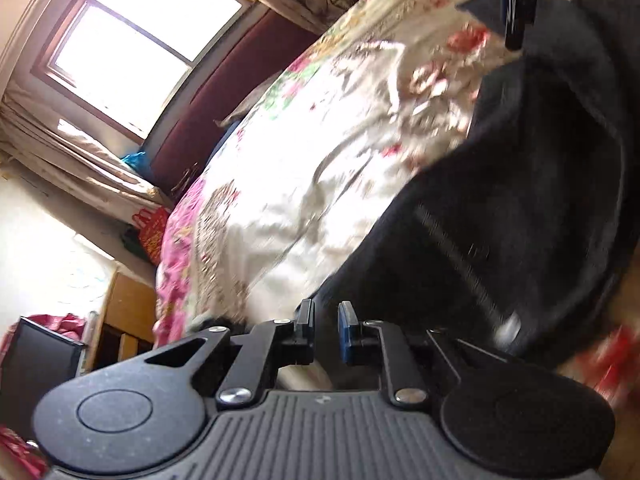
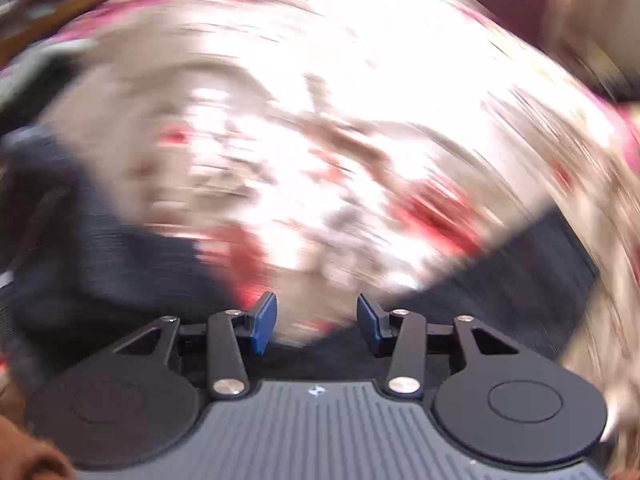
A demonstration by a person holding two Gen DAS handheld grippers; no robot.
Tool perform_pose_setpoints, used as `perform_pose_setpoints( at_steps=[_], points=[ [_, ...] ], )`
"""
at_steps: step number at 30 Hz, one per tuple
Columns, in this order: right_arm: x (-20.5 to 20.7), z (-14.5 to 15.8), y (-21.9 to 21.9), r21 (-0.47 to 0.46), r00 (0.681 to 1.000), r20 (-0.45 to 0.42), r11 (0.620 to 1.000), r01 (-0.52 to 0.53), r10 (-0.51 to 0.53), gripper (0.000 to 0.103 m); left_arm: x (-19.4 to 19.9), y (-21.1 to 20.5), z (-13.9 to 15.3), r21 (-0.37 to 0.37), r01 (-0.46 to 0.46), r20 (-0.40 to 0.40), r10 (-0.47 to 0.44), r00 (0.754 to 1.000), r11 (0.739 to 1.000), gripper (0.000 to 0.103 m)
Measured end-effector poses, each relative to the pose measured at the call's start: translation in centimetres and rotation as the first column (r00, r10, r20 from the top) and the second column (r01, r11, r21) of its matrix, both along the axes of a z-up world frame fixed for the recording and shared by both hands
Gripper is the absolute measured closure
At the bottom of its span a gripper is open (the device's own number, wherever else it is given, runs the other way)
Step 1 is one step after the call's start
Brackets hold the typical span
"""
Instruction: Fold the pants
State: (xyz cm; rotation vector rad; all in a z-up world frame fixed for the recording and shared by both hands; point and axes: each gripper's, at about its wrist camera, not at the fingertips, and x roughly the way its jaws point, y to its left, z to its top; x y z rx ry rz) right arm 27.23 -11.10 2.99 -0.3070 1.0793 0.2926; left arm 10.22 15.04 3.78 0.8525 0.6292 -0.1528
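Black pants (image 1: 520, 208) lie on a floral bedspread (image 1: 320, 140), filling the right half of the left wrist view, with the waistband toward me. My left gripper (image 1: 325, 332) sits at the pants' near edge with a narrow gap between its pads and nothing between them. The right wrist view is heavily motion-blurred. It shows the pants (image 2: 100, 264) as dark cloth at lower left and lower right (image 2: 520, 280). My right gripper (image 2: 316, 328) is open wide and empty above the bedspread (image 2: 340, 140). Its fingers (image 1: 516, 0) show at the top of the left wrist view.
A window (image 1: 136, 48) and a dark red headboard (image 1: 224, 92) stand beyond the bed. A wooden nightstand (image 1: 124, 320) and a black box (image 1: 36, 368) are at lower left, beside the bed's edge.
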Motion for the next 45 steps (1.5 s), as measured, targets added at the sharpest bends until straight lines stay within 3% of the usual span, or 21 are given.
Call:
perform_pose_setpoints(
  at_steps=[3,8,11,13,15,18,21,22,23,25,26,28,30,32,35,37,38,40,43,45],
  points=[
    [2.0,-0.1,-6.2,0.083,0.975,-0.038,0.972,0.220,-0.217,0.059,1.7,-5.6,0.2,-0.155,0.097,-0.031,-0.103,0.994,0.983,0.072],
    [7.2,-0.4,-10.7,0.076,0.945,-0.057,0.943,0.325,-0.321,0.058,3.9,-14.8,-0.6,-0.296,0.256,-0.053,-0.284,0.957,0.920,0.071],
    [12.0,-1.9,-12.2,0.061,0.933,-0.079,0.932,0.357,-0.352,0.058,5.0,-19.2,-1.5,-0.300,0.291,-0.060,-0.322,0.945,0.908,0.069],
    [14.9,-3.2,-12.9,0.038,0.915,-0.123,0.919,0.392,-0.385,0.057,6.6,-21.1,-2.4,-0.297,0.263,-0.124,-0.310,0.943,0.918,0.067],
    [17.2,-4.5,-13.4,0.041,0.893,-0.173,0.903,0.428,-0.416,0.058,7.5,-22.3,-3.2,-0.298,0.236,-0.136,-0.286,0.949,0.925,0.067],
    [19.5,-5.9,-13.1,-0.015,0.888,-0.145,0.899,0.438,-0.436,0.057,8.5,-23.6,-4.8,-0.259,0.214,-0.141,-0.256,0.956,0.942,0.067],
    [20.5,-7.1,-14.0,-0.010,0.872,-0.174,0.886,0.464,-0.458,0.056,8.9,-24.7,-5.7,-0.232,0.197,-0.164,-0.237,0.958,0.953,0.067],
    [20.5,-7.1,-14.4,0.004,0.870,-0.180,0.884,0.467,-0.459,0.060,9.1,-25.1,-6.0,-0.219,0.201,-0.164,-0.240,0.957,0.955,0.067],
    [20.4,-6.9,-14.9,0.012,0.871,-0.178,0.884,0.467,-0.458,0.075,9.2,-25.4,-6.2,-0.204,0.212,-0.163,-0.247,0.955,0.956,0.070],
    [19.9,-6.5,-15.8,0.017,0.878,-0.184,0.891,0.453,-0.443,0.092,9.1,-25.5,-6.0,-0.214,0.225,-0.184,-0.265,0.946,0.951,0.081],
    [19.5,-6.1,-16.4,0.024,0.878,-0.194,0.893,0.450,-0.438,0.095,9.3,-25.4,-5.8,-0.234,0.222,-0.204,-0.271,0.941,0.946,0.086],
    [18.1,-5.2,-17.8,0.052,0.886,-0.191,0.897,0.439,-0.422,0.096,9.6,-25.2,-5.5,-0.255,0.222,-0.224,-0.281,0.933,0.941,0.087],
    [16.1,-3.2,-20.2,0.131,0.884,-0.173,0.879,0.459,-0.435,0.096,9.5,-25.1,-4.9,-0.261,0.232,-0.219,-0.292,0.931,0.937,0.087],
    [13.0,-0.4,-23.2,0.238,0.867,-0.154,0.834,0.499,-0.475,0.096,9.0,-25.5,-3.6,-0.283,0.259,-0.197,-0.321,0.926,0.923,0.087],
    [6.2,4.4,-28.6,0.393,0.821,-0.151,0.729,0.561,-0.551,0.096,7.1,-26.0,-1.7,-0.306,0.335,-0.157,-0.394,0.906,0.891,0.087],
    [0.9,6.5,-31.7,0.485,0.789,-0.136,0.654,0.580,-0.599,0.096,5.3,-26.6,-0.7,-0.314,0.410,-0.129,-0.466,0.875,0.856,0.087],
    [-2.2,6.9,-33.5,0.525,0.757,-0.143,0.599,0.604,-0.638,0.096,4.4,-27.0,-0.4,-0.310,0.446,-0.120,-0.500,0.858,0.840,0.086],
    [-7.2,5.3,-36.5,0.525,0.673,-0.214,0.497,0.691,-0.708,0.095,2.6,-28.0,-0.4,-0.278,0.511,-0.130,-0.559,0.819,0.814,0.086],
    [-12.3,-0.3,-39.3,0.438,0.542,-0.313,0.387,0.811,-0.780,0.095,0.9,-29.7,-1.3,-0.279,0.559,-0.206,-0.617,0.759,0.781,0.084],
    [-14.2,-3.1,-39.9,0.436,0.506,-0.335,0.345,0.831,-0.795,0.092,-0.2,-30.7,-2.3,-0.267,0.580,-0.243,-0.636,0.732,0.770,0.083]
  ],
)
